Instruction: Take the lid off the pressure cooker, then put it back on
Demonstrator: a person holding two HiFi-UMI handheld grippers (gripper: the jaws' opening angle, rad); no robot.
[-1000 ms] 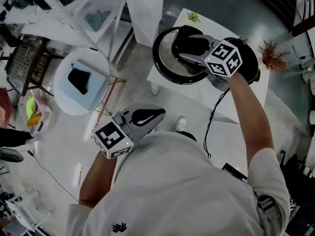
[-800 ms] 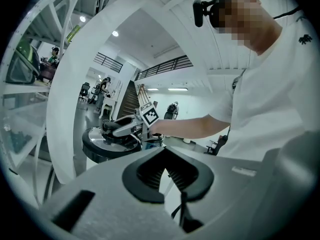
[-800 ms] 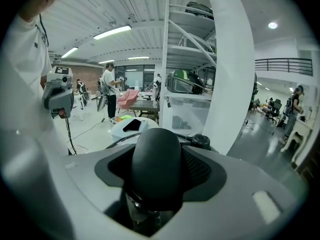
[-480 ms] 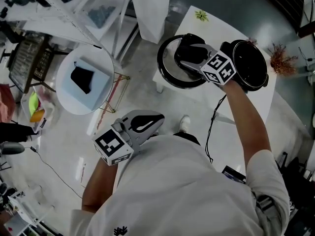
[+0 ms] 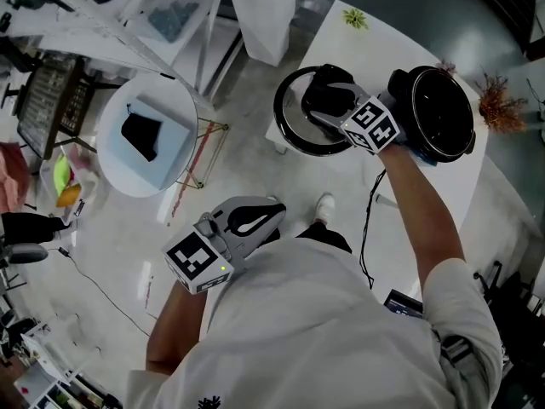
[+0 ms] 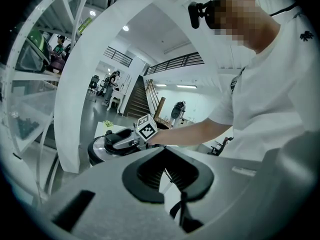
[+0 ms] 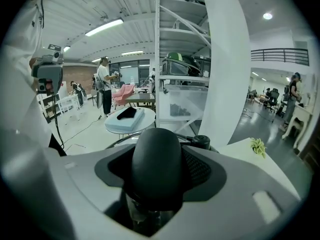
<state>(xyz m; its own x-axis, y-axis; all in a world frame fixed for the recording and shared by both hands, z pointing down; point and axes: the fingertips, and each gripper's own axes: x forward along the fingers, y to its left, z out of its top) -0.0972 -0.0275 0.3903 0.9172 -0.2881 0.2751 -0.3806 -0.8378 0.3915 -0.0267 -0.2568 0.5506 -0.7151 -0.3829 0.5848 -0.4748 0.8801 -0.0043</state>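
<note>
The pressure cooker's pot (image 5: 438,113) stands uncovered on the white table (image 5: 366,45), showing its dark inside. Its round lid (image 5: 289,122) is just left of the pot, over the table's left part. My right gripper (image 5: 330,100) is shut on the lid's black handle (image 7: 155,164), which fills the space between the jaws in the right gripper view. Whether the lid touches the table I cannot tell. My left gripper (image 5: 255,216) hangs low by the person's body, far from the cooker, open with nothing in it. From the left gripper (image 6: 167,169) I see the lid (image 6: 102,146) ahead.
A small green plant (image 5: 356,20) sits at the table's far corner, and a dried bouquet (image 5: 501,105) lies right of the pot. A round white side table (image 5: 115,156) with a pale blue box stands to the left. White shelving fills the top left. A black cable (image 5: 368,228) hangs off the table.
My right gripper has come down with the lid toward the table beside the pot. The left gripper has sunk a little near the body.
</note>
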